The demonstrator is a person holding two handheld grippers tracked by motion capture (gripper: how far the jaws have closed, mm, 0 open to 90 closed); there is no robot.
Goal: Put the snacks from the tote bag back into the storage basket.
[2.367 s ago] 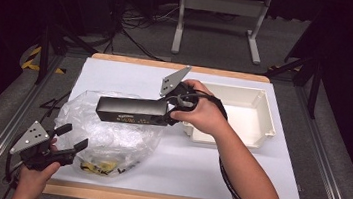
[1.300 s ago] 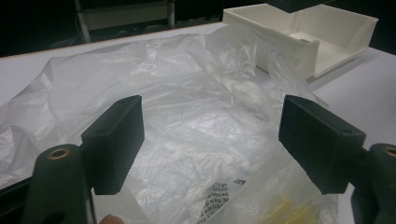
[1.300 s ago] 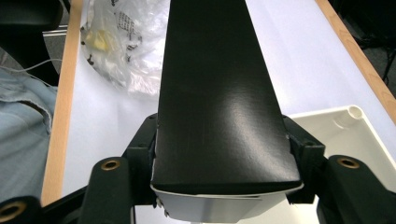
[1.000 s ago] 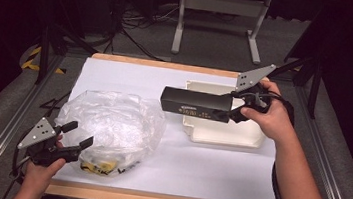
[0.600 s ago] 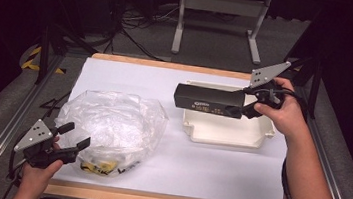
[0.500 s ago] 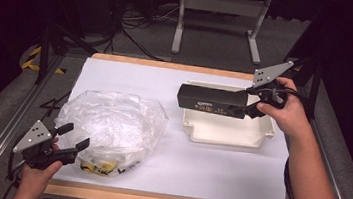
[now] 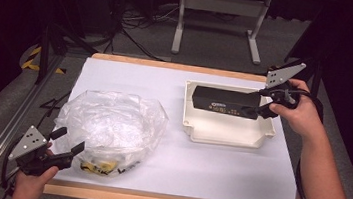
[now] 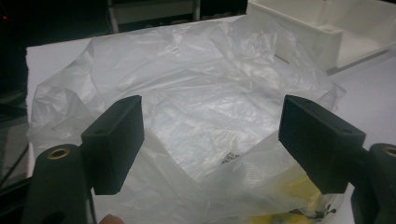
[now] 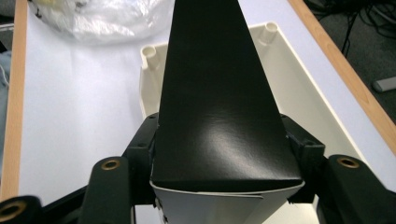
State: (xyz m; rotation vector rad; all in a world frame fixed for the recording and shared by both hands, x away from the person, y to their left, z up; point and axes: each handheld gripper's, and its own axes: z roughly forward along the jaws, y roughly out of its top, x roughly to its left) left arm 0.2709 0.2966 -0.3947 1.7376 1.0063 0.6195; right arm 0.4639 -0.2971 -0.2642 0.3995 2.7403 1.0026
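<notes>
We take the white tray (image 7: 226, 133) as our landmark. Our right tool (image 7: 262, 105) is clamped on one end of a long black box (image 7: 224, 101), jaws pressing its two side faces, as the right gripper view makes plain. The box (image 9: 219, 102) hangs level just above the tray's hollow, lengthwise along its far wall, its free end toward the tray's left edge; we judge it is held by the end so the rest can go down into the tray (image 9: 299, 93) without the tool fouling the rim. Well left of the tray lies a crumpled clear bag (image 7: 110, 132) on the counter (image 7: 196, 177). Our left tool (image 7: 65, 148) sits at the bag's near-left side, jaws apart and gripping nothing, facing the bag (image 8: 205, 107), probably ready to steady or open it.
</notes>
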